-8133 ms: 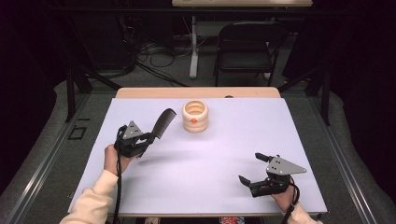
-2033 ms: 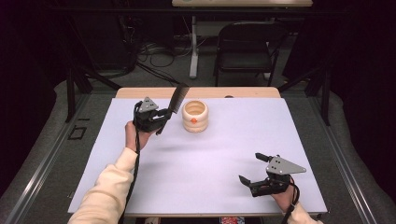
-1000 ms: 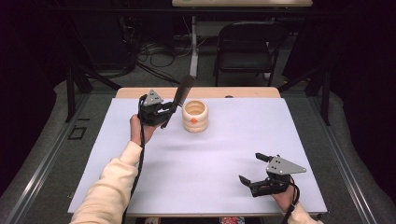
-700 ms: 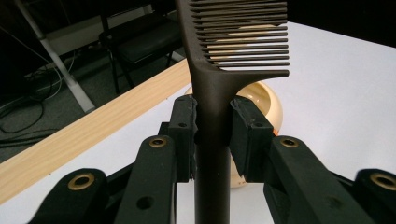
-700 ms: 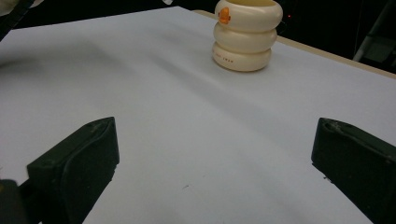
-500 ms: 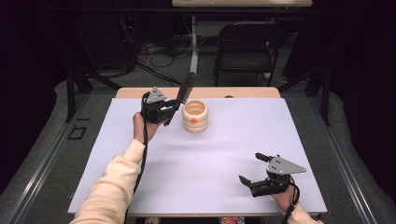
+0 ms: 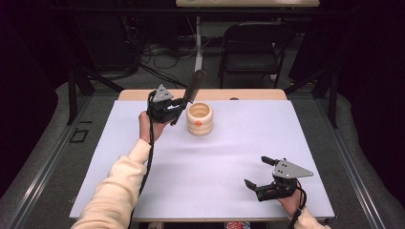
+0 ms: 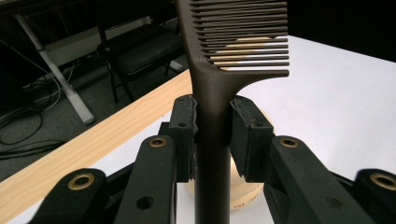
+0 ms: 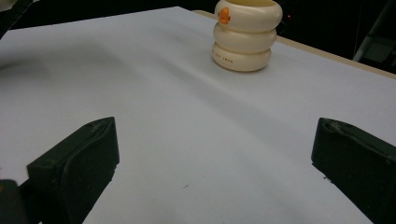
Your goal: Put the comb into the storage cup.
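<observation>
I have the dark brown comb (image 8: 219, 84) clamped by its handle in my left gripper (image 8: 212, 133), its fine teeth clear in the left gripper view, a mere sliver from above.

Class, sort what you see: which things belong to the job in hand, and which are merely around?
In the job:
- dark brown plastic comb
- cream ringed ceramic cup
- left hand-held gripper

Merely around:
- right hand-held gripper
- black folding chair
- floor cables

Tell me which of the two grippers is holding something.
The left gripper: its jaws clamp the handle of a dark comb beside the cream cup. The right gripper is open, nothing between its jaws.
</observation>
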A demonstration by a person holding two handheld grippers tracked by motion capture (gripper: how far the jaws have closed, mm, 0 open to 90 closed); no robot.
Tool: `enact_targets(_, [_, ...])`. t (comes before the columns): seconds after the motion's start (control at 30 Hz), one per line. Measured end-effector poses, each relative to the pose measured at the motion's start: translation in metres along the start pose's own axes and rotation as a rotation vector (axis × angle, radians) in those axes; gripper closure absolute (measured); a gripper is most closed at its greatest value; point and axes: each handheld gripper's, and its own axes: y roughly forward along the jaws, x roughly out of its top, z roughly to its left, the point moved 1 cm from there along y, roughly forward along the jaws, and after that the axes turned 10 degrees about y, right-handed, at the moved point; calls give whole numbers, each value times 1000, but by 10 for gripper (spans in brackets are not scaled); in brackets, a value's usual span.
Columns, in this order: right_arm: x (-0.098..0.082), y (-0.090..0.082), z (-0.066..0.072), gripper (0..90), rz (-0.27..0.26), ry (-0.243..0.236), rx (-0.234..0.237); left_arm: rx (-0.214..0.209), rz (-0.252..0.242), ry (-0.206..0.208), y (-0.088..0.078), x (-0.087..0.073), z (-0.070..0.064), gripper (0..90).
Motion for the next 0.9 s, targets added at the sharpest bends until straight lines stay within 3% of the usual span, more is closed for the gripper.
enact_targets(0.9, [0, 0, 0, 1, -1, 0, 0, 0, -23, 21, 7, 17, -1, 716])
